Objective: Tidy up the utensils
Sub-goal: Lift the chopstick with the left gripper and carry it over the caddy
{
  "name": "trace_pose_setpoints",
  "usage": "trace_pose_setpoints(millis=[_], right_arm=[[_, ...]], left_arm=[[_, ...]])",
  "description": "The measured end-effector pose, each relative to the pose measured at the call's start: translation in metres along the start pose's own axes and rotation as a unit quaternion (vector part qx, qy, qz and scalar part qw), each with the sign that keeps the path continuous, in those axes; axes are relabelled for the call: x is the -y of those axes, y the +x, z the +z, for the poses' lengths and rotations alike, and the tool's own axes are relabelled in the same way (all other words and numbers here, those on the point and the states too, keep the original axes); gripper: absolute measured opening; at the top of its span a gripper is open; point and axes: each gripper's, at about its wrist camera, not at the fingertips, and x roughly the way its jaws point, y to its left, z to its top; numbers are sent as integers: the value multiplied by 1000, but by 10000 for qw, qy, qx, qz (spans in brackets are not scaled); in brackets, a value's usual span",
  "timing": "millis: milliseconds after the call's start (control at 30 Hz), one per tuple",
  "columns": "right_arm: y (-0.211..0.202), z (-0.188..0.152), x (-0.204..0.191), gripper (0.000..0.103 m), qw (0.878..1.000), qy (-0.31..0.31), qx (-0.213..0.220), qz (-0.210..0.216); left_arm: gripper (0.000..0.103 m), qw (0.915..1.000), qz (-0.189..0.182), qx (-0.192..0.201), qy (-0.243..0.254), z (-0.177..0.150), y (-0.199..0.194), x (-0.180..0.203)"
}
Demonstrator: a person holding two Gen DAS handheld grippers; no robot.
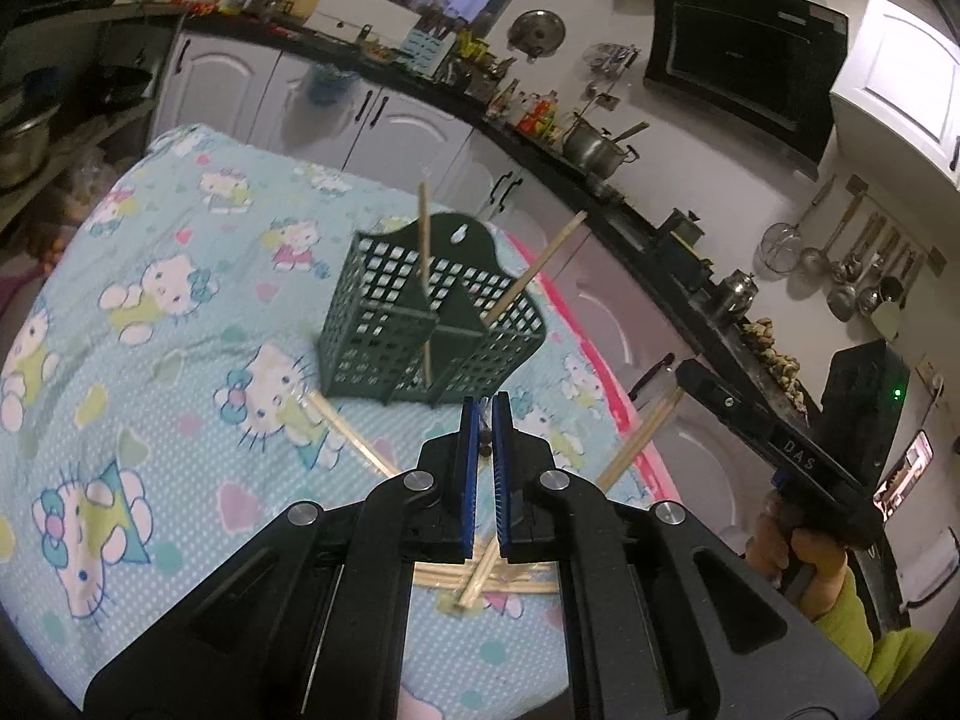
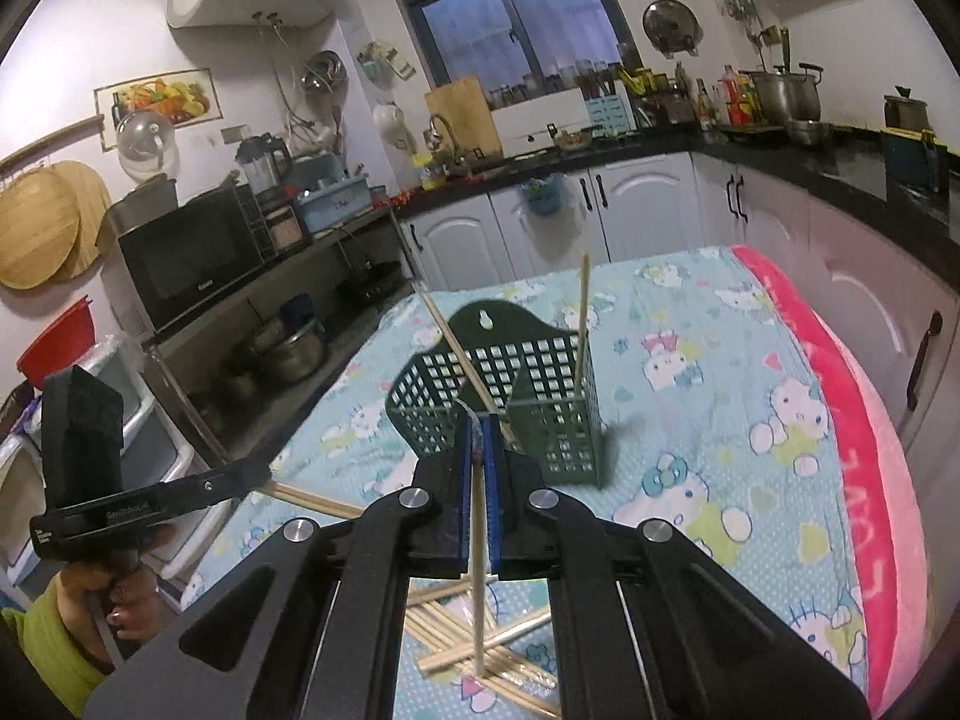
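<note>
A dark green perforated utensil holder (image 1: pixel 420 324) stands on the Hello Kitty cloth (image 1: pixel 150 276), with two wooden chopsticks (image 1: pixel 425 252) leaning in it. It also shows in the right wrist view (image 2: pixel 528 396). My left gripper (image 1: pixel 485 414) hangs just in front of the holder, jaws nearly closed with nothing clearly between them. My right gripper (image 2: pixel 480 426) is shut on a single chopstick (image 2: pixel 477 576) that hangs down between the pads. A loose pile of chopsticks (image 2: pixel 480 642) lies on the cloth below both grippers; it also shows in the left wrist view (image 1: pixel 480 582).
A pink blanket edge (image 2: pixel 864 480) runs along the table's right side. White cabinets and a black counter (image 2: pixel 780 144) with pots and bottles surround the table. A microwave (image 2: pixel 186 258) sits on a shelf to the left. The other handheld gripper (image 1: pixel 780 450) appears at right.
</note>
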Motion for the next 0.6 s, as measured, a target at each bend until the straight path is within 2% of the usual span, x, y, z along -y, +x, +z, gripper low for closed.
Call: trace_pose_setpoints(millis=[267, 600], right_arm=[[-5, 17, -11, 4, 9997, -87, 208, 82], [-12, 53, -22, 4, 9982, -164, 557, 136]], left_arm=[[2, 9995, -124, 210, 188, 24, -2, 21], [2, 9971, -153, 603, 445, 68, -14, 47]])
